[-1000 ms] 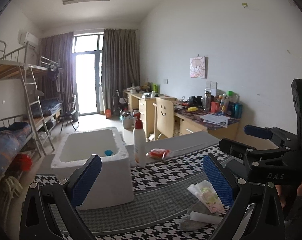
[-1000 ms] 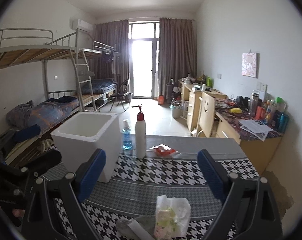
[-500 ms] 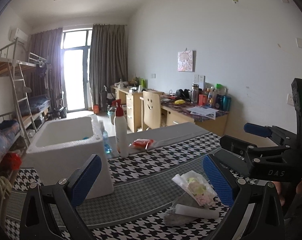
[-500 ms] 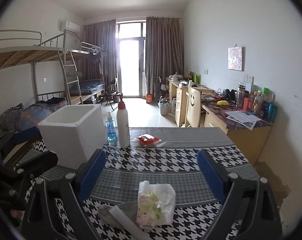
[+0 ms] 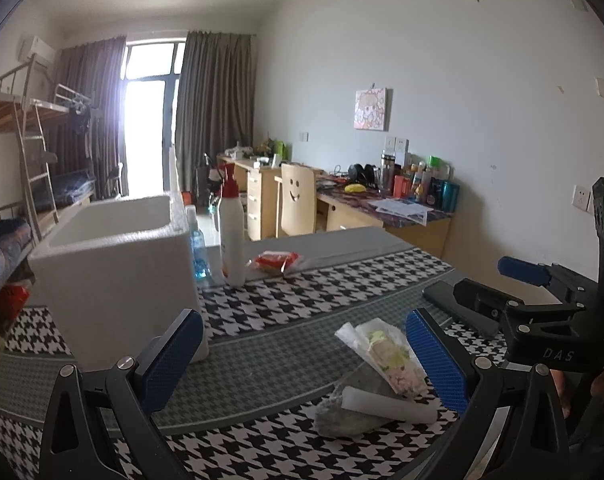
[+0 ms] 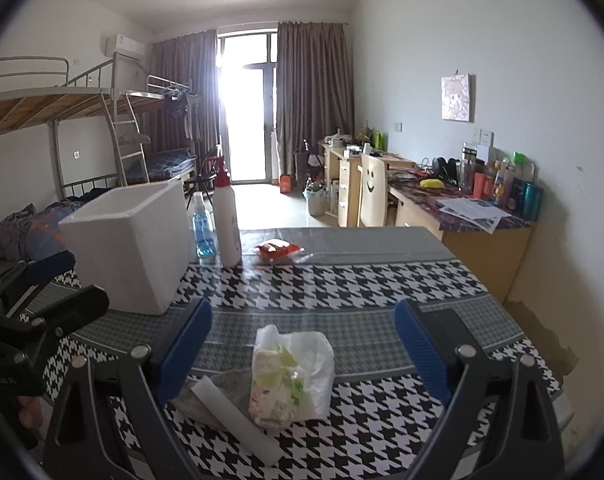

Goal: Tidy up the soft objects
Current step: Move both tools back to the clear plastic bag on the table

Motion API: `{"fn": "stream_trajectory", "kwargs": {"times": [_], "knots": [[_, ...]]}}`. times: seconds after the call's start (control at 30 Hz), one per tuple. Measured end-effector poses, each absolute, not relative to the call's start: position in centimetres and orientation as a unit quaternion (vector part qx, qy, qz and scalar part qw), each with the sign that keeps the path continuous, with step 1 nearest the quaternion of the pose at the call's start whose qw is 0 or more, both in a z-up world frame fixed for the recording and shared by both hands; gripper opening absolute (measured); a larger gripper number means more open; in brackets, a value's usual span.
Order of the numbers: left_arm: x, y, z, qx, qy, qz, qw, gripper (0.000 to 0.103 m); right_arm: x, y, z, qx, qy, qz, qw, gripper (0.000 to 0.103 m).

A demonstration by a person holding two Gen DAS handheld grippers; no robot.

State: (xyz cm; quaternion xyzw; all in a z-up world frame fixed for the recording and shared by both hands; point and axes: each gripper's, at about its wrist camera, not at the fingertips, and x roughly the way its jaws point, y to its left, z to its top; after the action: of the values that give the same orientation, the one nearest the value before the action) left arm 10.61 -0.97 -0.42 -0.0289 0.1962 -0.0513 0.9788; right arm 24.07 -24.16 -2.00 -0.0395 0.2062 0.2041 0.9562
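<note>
A soft packet in a clear plastic bag point(image 6: 290, 376) lies on the houndstooth tablecloth, with a white roll point(image 6: 238, 420) and a grey crumpled bag beside it. My right gripper point(image 6: 302, 348) is open, its blue pads either side of the packet, a little behind it. In the left wrist view the same packet point(image 5: 385, 356) lies just left of the right pad of my open left gripper point(image 5: 302, 356). A white foam box point(image 5: 114, 272) stands at the left. A red packet point(image 5: 274, 260) lies further back.
A white pump bottle point(image 5: 232, 232) and a small blue bottle point(image 5: 198, 248) stand beside the foam box. A dark phone point(image 5: 457, 308) lies on the table at the right. Desks, a chair and bunk beds are beyond the table's far edge.
Both grippers have come lower and closer to the table. The bagged packet now sits larger and nearer between the right gripper's pads. Both stay open.
</note>
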Motion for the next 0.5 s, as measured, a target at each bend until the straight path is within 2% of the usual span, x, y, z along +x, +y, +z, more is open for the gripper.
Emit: {"fn": "stream_trajectory", "kwargs": {"times": [0.5], "knots": [[11.0,-1.4,-3.1,-0.026,0.228,-0.069,0.971,0.102,24.8,-24.0,-6.1,-0.044,0.262,0.209,0.941,0.095]]}}
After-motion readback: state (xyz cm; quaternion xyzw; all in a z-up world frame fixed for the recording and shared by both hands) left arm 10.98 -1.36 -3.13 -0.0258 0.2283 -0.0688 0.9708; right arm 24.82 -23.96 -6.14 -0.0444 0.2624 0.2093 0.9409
